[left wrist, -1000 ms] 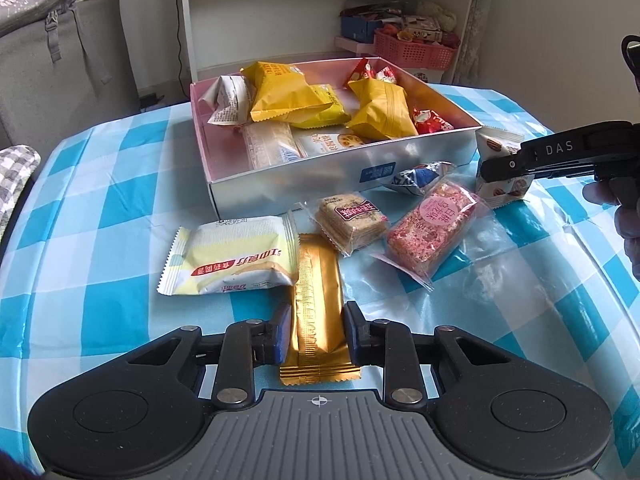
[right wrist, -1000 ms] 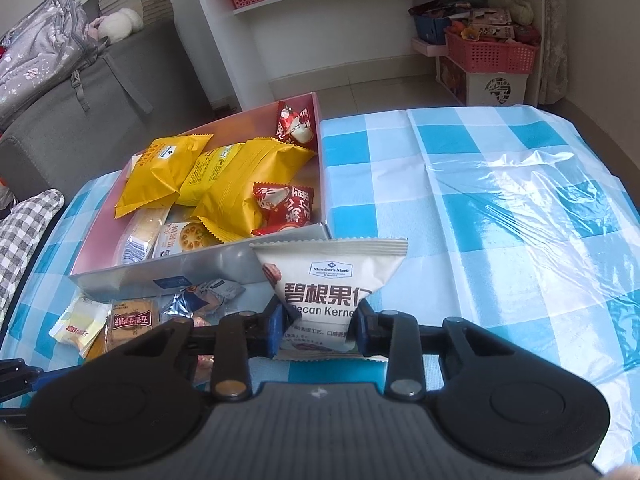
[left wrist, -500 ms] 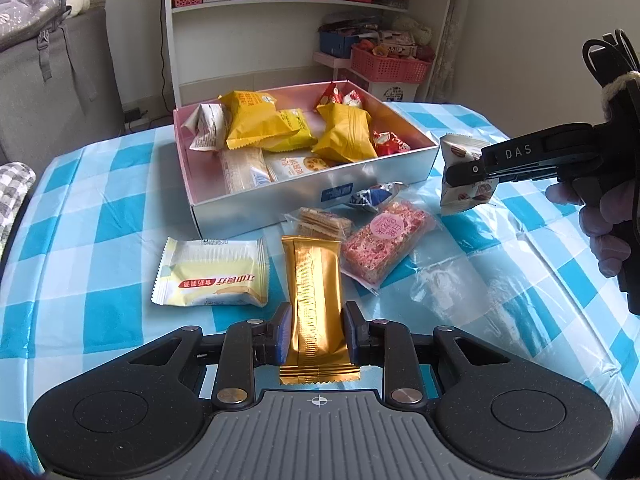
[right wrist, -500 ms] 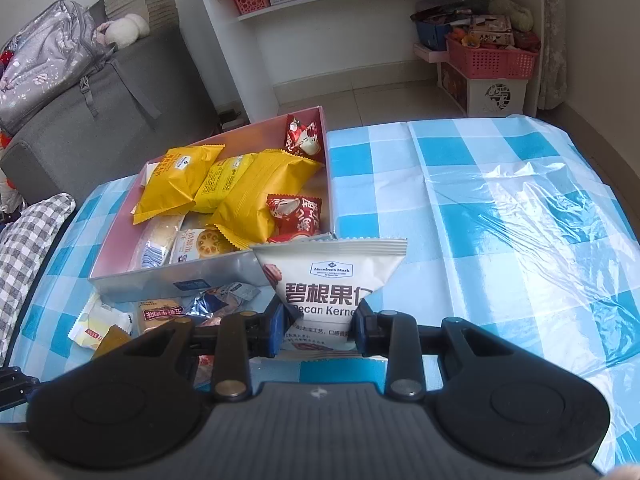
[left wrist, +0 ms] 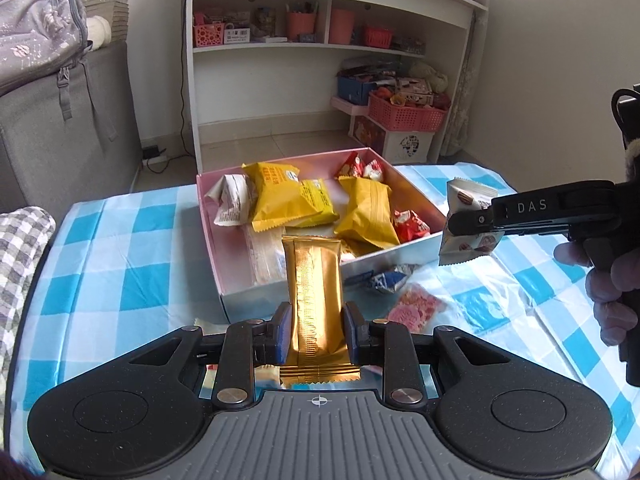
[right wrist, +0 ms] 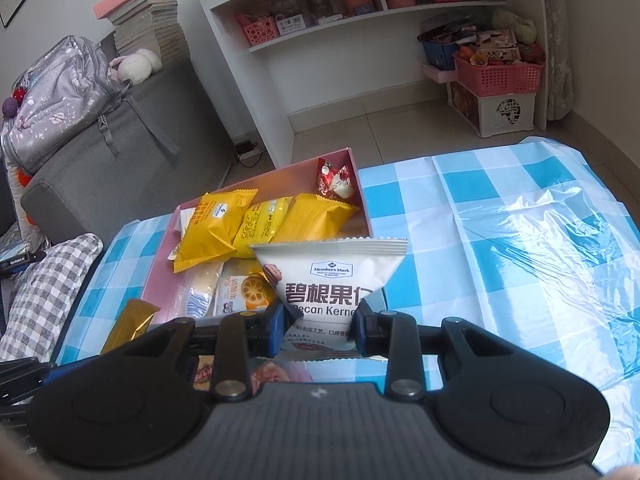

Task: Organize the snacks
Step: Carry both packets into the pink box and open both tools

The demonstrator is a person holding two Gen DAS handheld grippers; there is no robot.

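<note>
My left gripper (left wrist: 315, 334) is shut on a gold foil bar (left wrist: 314, 296), held off the table in front of the pink-lined snack box (left wrist: 208, 224). In the right wrist view my right gripper (right wrist: 320, 330) is shut on a white pecan kernel packet (right wrist: 332, 276), lifted at the box's near right corner. The left wrist view shows that packet (left wrist: 466, 220) in the right gripper (left wrist: 452, 226) just right of the box. Yellow bags (left wrist: 288, 196), red candies (left wrist: 408, 226) and pale wrapped biscuits lie inside the box. The gold bar (right wrist: 130, 322) also shows at lower left in the right wrist view.
On the blue checked tablecloth (left wrist: 120, 260) in front of the box lie a pink-labelled clear packet (left wrist: 414, 308) and a small blue-white wrapper (left wrist: 388, 280). A white shelf unit (left wrist: 320, 40), pink baskets and a grey sofa with a backpack stand behind. A person's hand (left wrist: 612, 280) grips the right tool.
Both grippers have risen with their snacks. The gold bar has come off the table and now hangs before the box. The pecan packet has lifted and stands over the box's corner.
</note>
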